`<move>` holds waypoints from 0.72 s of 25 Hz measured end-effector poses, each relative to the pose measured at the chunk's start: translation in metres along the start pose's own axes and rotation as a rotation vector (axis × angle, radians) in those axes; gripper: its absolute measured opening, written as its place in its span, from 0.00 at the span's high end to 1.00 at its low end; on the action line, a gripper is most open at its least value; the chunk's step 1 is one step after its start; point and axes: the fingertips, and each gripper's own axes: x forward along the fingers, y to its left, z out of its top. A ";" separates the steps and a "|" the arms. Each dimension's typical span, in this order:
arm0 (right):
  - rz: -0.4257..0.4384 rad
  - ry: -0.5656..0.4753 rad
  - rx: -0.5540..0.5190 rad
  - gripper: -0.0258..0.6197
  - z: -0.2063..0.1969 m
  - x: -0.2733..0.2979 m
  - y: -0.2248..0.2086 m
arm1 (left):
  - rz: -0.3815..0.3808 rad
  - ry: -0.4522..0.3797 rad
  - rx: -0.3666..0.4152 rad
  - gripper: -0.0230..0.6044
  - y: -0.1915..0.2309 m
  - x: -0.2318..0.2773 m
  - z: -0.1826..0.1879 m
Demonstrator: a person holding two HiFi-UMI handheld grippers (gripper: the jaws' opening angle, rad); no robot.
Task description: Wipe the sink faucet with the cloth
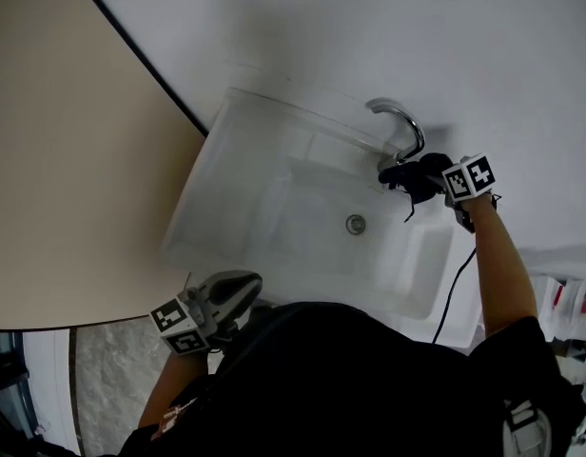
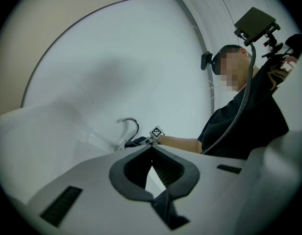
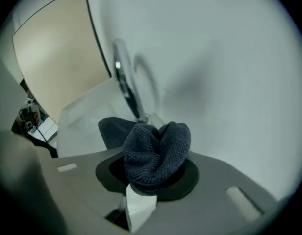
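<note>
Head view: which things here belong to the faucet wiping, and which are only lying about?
Part of the job:
- faucet, on the sink's rim
- sink
- cloth, held in the right hand-held gripper beside the faucet

Not in use:
- left hand-held gripper, shut and empty, near the sink's front
- red-and-white items at the right edge, too blurred to identify

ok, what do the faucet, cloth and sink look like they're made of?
Faucet: polished metal, probably chrome-plated, going by the bright highlights on the arched spout.
Cloth: dark blue-grey textile, matte, knitted or microfibre. It shows a looped weave and soft folds.
Sink: white, smooth, faintly glossy. It could be ceramic or moulded plastic; the look doesn't settle which.
</note>
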 end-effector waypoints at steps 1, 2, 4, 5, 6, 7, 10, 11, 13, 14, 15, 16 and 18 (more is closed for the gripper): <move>-0.010 -0.034 0.044 0.82 -0.003 0.004 -0.013 | -0.007 0.008 -0.003 0.96 -0.001 0.004 -0.001; 0.005 -0.053 0.082 0.82 -0.007 0.013 -0.018 | -0.014 0.020 -0.003 0.96 -0.003 0.008 -0.003; 0.089 -0.047 0.148 0.82 -0.015 0.044 -0.011 | -0.020 0.055 0.007 0.96 -0.006 0.014 -0.007; 0.144 -0.030 0.183 0.82 -0.019 0.060 -0.003 | -0.020 0.073 0.012 0.96 -0.008 0.017 -0.009; 0.195 -0.011 0.222 0.82 -0.022 0.073 0.004 | -0.017 0.087 0.016 0.96 -0.009 0.018 -0.010; 0.239 0.006 0.258 0.83 -0.026 0.083 0.009 | -0.011 0.098 0.019 0.96 -0.009 0.019 -0.012; 0.383 -0.028 0.358 0.83 -0.030 0.086 0.013 | 0.018 0.122 0.026 0.96 -0.007 0.020 -0.018; 0.439 -0.069 0.388 0.83 -0.029 0.083 0.016 | 0.023 0.125 0.023 0.96 -0.008 0.020 -0.020; 0.510 -0.165 0.432 0.84 -0.028 0.074 0.025 | 0.023 0.135 0.016 0.96 -0.010 0.023 -0.023; 0.521 -0.206 0.445 0.84 -0.027 0.072 0.027 | 0.020 0.143 0.012 0.96 -0.011 0.025 -0.024; 0.526 -0.240 0.453 0.84 -0.025 0.070 0.028 | 0.016 0.151 0.010 0.96 -0.011 0.028 -0.025; 0.531 -0.270 0.456 0.84 -0.022 0.067 0.030 | 0.012 0.159 0.009 0.96 -0.011 0.032 -0.026; 0.556 -0.340 0.479 0.84 -0.019 0.059 0.029 | 0.006 0.171 0.015 0.96 -0.011 0.041 -0.025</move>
